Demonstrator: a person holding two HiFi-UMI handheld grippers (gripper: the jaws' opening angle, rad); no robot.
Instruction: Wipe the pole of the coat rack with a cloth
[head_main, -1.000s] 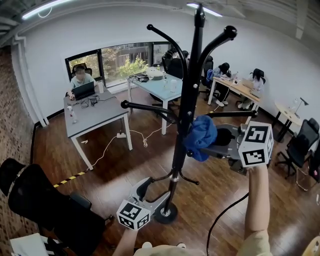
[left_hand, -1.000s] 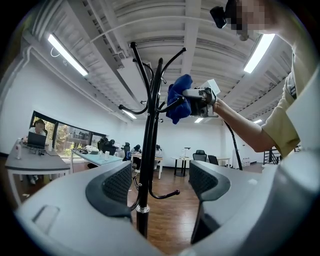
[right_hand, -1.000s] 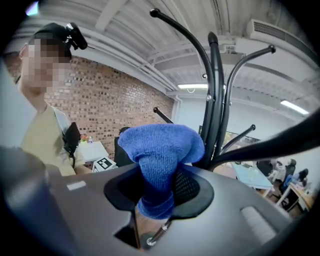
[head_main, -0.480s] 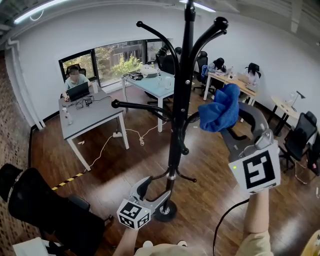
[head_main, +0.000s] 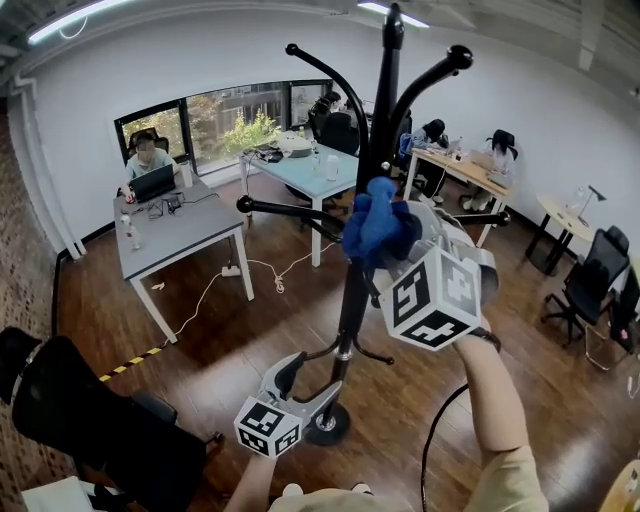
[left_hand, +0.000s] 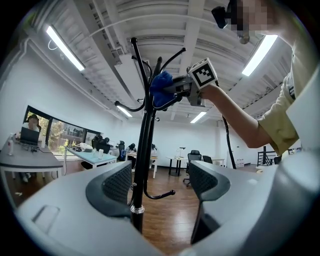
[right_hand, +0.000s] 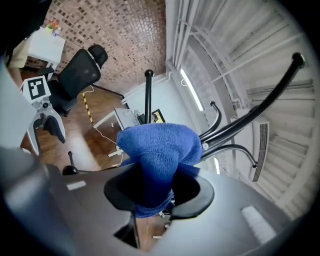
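Brown floor (head_main: 250, 330) lay below. The right gripper (right_hand: 157, 192), pinching the blue cloth (head_main: 378, 225), had swung it back onto the pole (head_main: 352, 300), high up, ready to wipe. The left gripper (left_hand: 157, 182) stood spread around the pole's bottom.

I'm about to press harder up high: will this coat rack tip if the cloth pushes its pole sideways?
Probably tippy: the coat rack is tall and thin on a small round base, and the blue cloth in the right gripper sits high up. The left gripper, jaws apart around the lower pole, likely limits sway only.
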